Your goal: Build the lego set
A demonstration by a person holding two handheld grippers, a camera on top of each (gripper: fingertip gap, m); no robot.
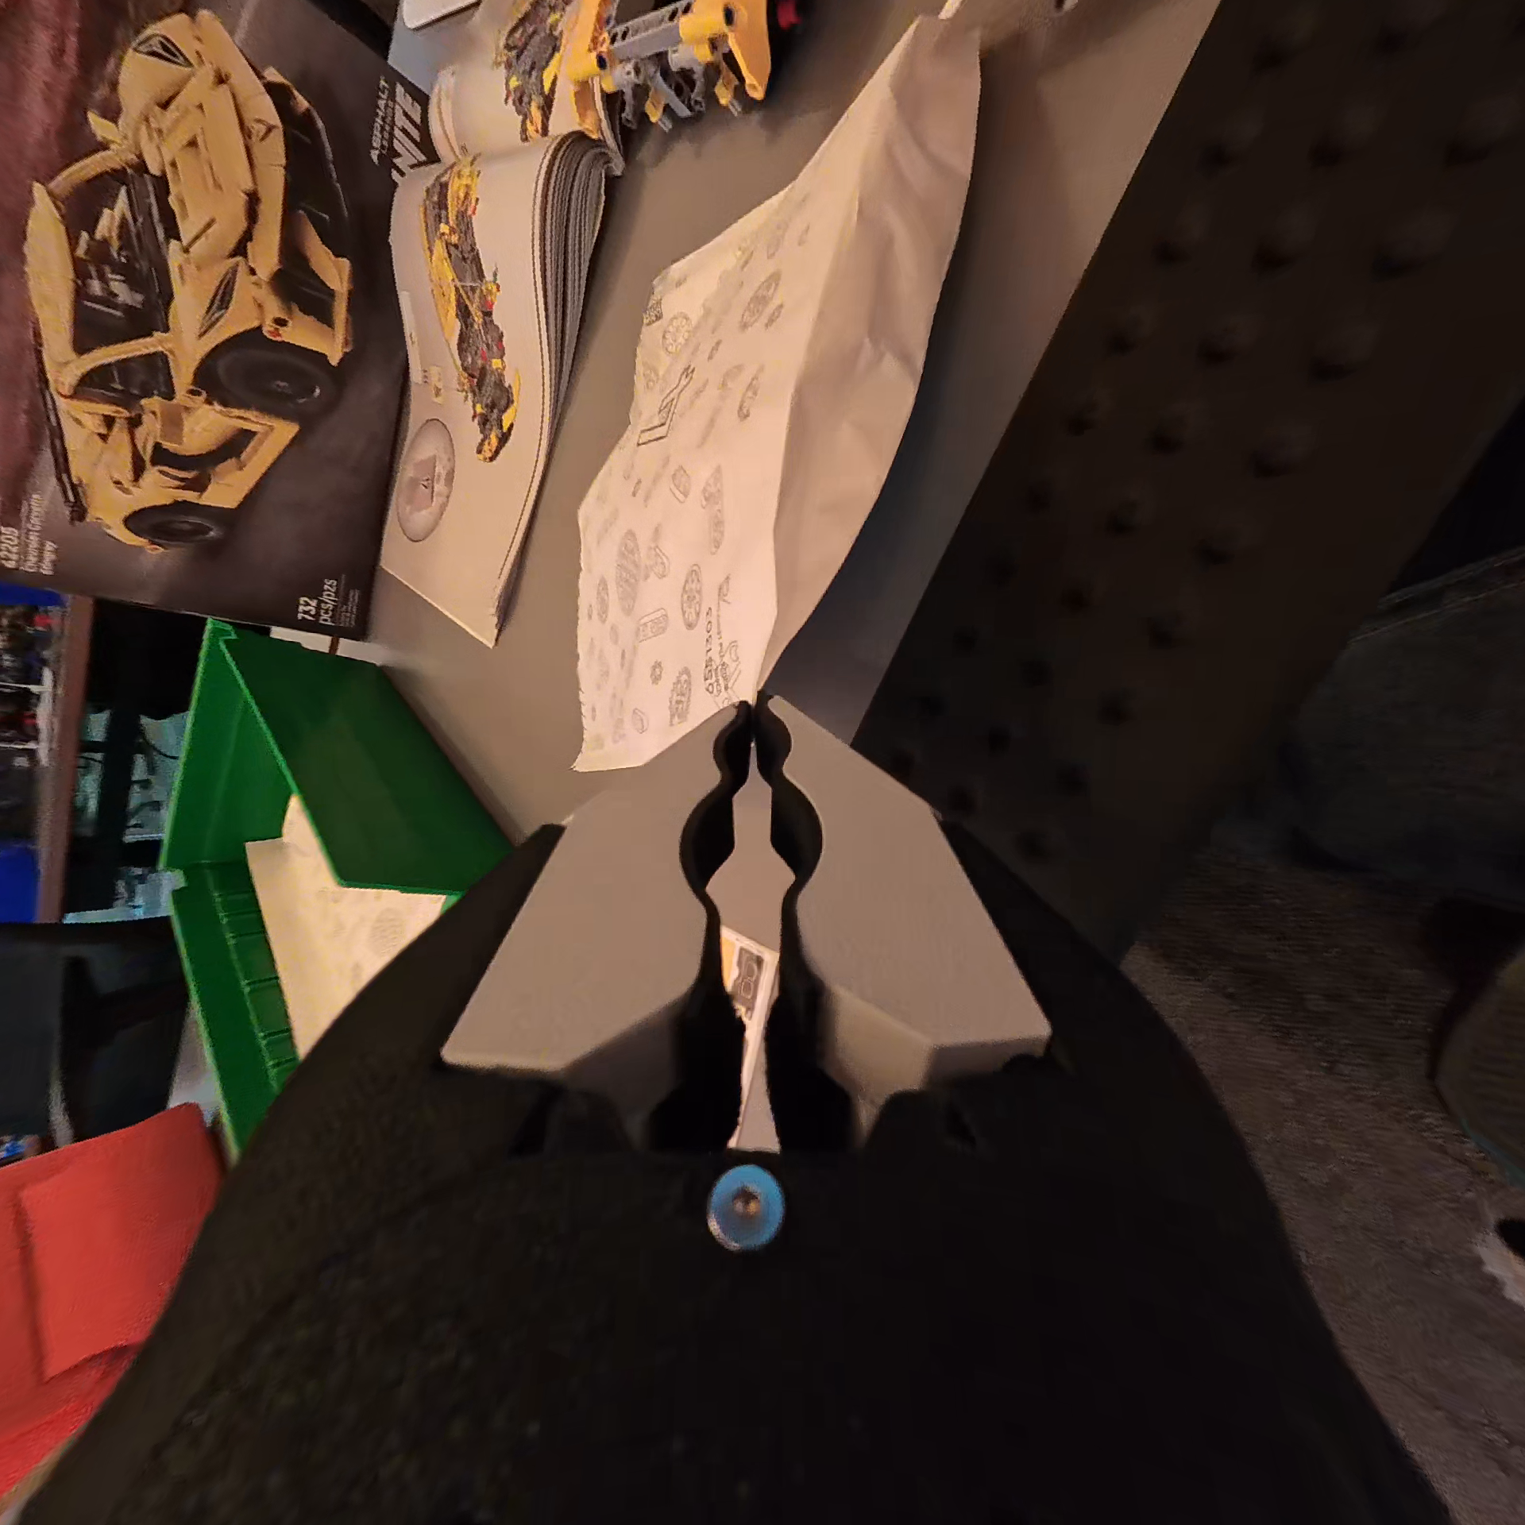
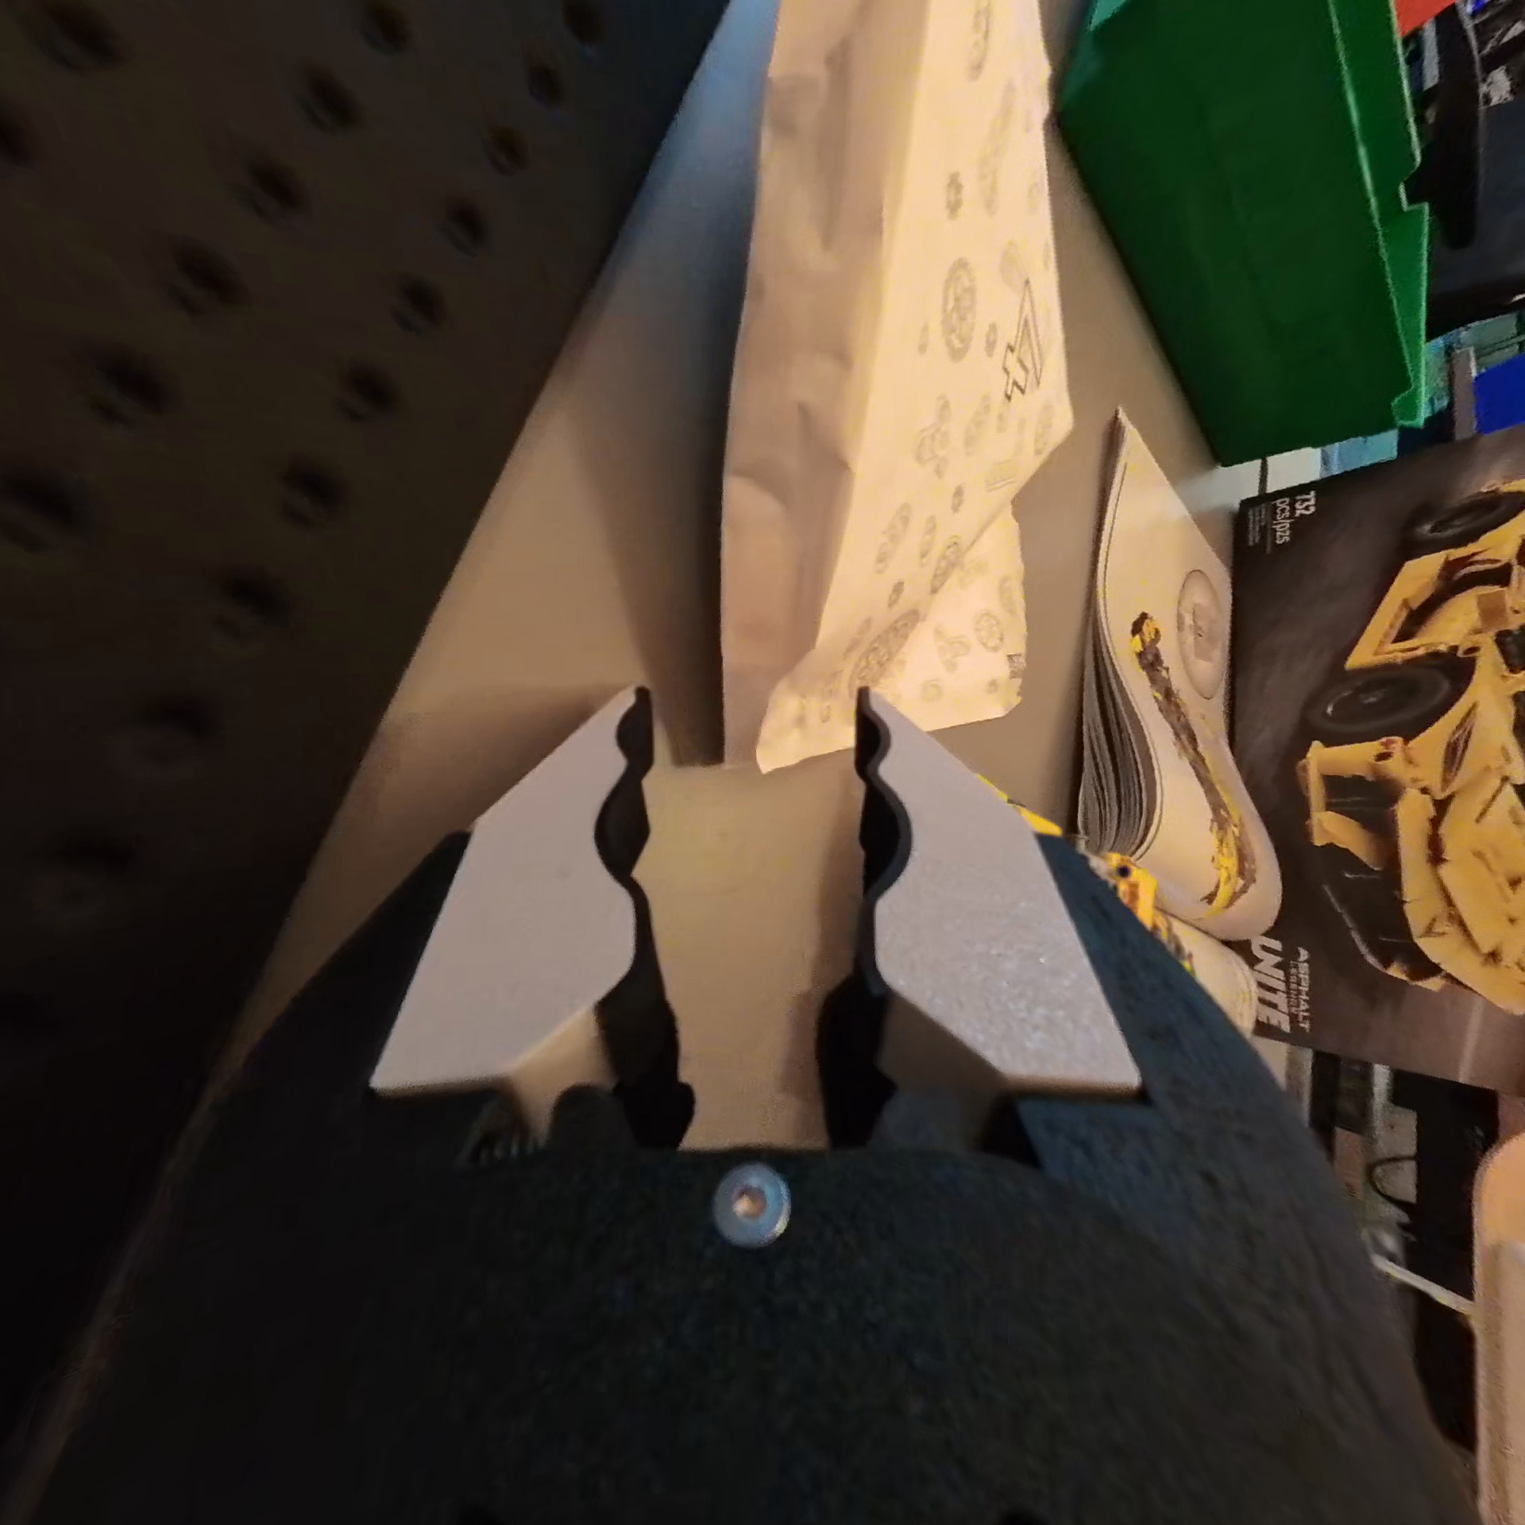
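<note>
My left gripper (image 1: 753,716) is pinched shut, tips touching at the corner of the cream printed paper parts bag (image 1: 767,396); can't tell if paper is actually caught. My right gripper (image 2: 749,726) is wide open, empty, near the bag's other end. The half-built yellow-and-grey lego chassis (image 1: 668,58) sits on the open instruction booklet (image 1: 479,347), well apart. Risks: a thin-corner grip slips or tears; a pull spills pieces across the grey tabletop (image 1: 487,701). Frames are blurred.

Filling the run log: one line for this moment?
left gripper shut, empty | right gripper open, empty | paper bag on table | model untouched
</note>
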